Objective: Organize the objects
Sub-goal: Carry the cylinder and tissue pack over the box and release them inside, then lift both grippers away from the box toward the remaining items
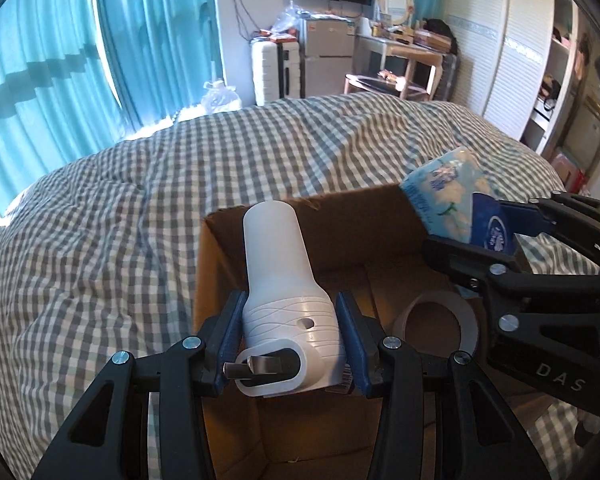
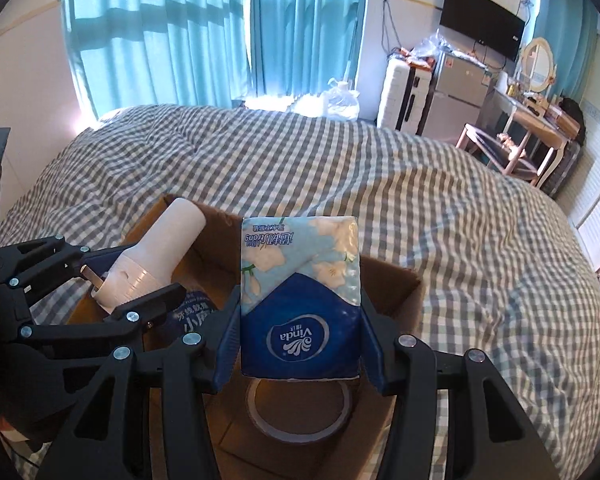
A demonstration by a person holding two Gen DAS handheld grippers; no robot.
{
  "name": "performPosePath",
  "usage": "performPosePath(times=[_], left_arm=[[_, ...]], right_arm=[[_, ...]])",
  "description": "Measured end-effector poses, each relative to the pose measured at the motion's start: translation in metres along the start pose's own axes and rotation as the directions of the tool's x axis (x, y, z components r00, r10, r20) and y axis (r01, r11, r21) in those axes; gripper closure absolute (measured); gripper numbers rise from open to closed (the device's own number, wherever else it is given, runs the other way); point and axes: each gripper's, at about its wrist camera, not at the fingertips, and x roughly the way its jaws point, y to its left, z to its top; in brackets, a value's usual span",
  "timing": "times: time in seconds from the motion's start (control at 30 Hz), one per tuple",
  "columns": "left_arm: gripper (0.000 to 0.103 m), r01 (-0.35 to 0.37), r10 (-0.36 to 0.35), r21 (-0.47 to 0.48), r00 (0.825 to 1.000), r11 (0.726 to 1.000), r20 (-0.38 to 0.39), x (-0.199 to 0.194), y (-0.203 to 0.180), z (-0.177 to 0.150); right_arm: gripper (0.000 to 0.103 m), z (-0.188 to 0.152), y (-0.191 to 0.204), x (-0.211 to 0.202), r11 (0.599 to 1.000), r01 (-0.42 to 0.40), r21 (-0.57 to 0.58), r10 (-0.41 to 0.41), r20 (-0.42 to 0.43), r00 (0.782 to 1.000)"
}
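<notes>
An open cardboard box (image 1: 220,248) (image 2: 404,292) sits on the checked bed. My left gripper (image 1: 288,336) is shut on a white plug-in night light (image 1: 280,280) and holds it over the box; the light also shows at the left in the right wrist view (image 2: 156,252). My right gripper (image 2: 300,340) is shut on a blue Vinda tissue pack (image 2: 300,288) above the box; the pack shows at the right in the left wrist view (image 1: 448,196). A roll of tape (image 1: 440,320) (image 2: 300,412) lies inside the box.
The grey-and-white checked quilt (image 1: 140,200) surrounds the box. A blue packet (image 2: 198,312) lies in the box under the left gripper. Teal curtains, a suitcase, a fridge, a dressing table and wardrobes stand beyond the bed.
</notes>
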Motion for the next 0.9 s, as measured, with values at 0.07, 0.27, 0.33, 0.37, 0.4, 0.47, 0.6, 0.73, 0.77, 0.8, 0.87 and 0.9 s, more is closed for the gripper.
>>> performPosePath(times=[0.07, 0.27, 0.33, 0.37, 0.4, 0.47, 0.6, 0.73, 0.77, 0.8, 0.87, 0.9], left_arm=[[0.056, 0.003, -0.003, -0.025, 1.000, 1.000, -0.014, 0.005, 0.001, 0.001], [0.056, 0.019, -0.020, -0.031, 0.999, 0.999, -0.028, 0.012, 0.003, -0.003], [0.056, 0.027, -0.028, -0.025, 0.999, 0.999, -0.031, 0.014, 0.002, -0.005], [0.056, 0.027, -0.028, -0.023, 0.999, 0.999, -0.031, 0.014, 0.000, -0.005], [0.056, 0.027, -0.028, -0.019, 0.999, 0.999, -0.032, 0.015, 0.000, -0.005], [0.056, 0.037, -0.037, -0.015, 0.999, 0.999, -0.032, 0.016, -0.002, -0.006], [0.055, 0.045, -0.045, -0.006, 0.999, 0.999, -0.023, 0.014, -0.005, -0.009], [0.045, 0.043, -0.043, 0.010, 0.999, 0.999, 0.003, 0.004, -0.008, -0.009], [0.036, 0.044, -0.044, 0.014, 0.999, 0.999, 0.008, 0.000, -0.009, -0.007], [0.027, 0.044, -0.044, 0.023, 0.999, 0.999, 0.022, -0.006, -0.012, -0.007], [0.019, 0.032, -0.034, 0.032, 0.998, 0.999, 0.047, -0.017, -0.013, -0.005], [0.019, 0.026, -0.029, 0.040, 0.998, 0.999, 0.054, -0.023, -0.015, -0.004]], right_arm=[[0.052, -0.004, -0.002, 0.004, 1.000, -0.007, 0.008, 0.007, -0.006, 1.000], [0.052, -0.011, -0.003, 0.010, 1.000, -0.007, 0.014, 0.007, -0.023, 1.000], [0.052, -0.011, -0.003, 0.011, 1.000, -0.005, 0.012, 0.006, -0.026, 1.000], [0.051, -0.011, -0.003, 0.012, 1.000, -0.007, 0.012, 0.007, -0.027, 1.000], [0.051, -0.011, -0.003, 0.012, 1.000, -0.009, 0.012, 0.009, -0.026, 1.000], [0.051, -0.012, -0.001, 0.011, 1.000, -0.014, 0.012, 0.014, -0.023, 1.000], [0.051, -0.011, 0.000, 0.007, 1.000, -0.019, 0.009, 0.019, -0.015, 1.000], [0.046, -0.010, 0.000, -0.005, 1.000, -0.023, 0.018, 0.023, 0.012, 1.000], [0.042, -0.009, 0.000, -0.009, 1.000, -0.020, 0.021, 0.019, 0.021, 1.000], [0.041, -0.008, -0.001, -0.013, 1.000, -0.014, 0.024, 0.014, 0.029, 0.999], [0.039, -0.006, -0.002, -0.023, 0.999, -0.009, 0.036, 0.007, 0.050, 0.999], [0.037, -0.005, -0.002, -0.028, 0.999, -0.009, 0.039, 0.007, 0.056, 0.998]])
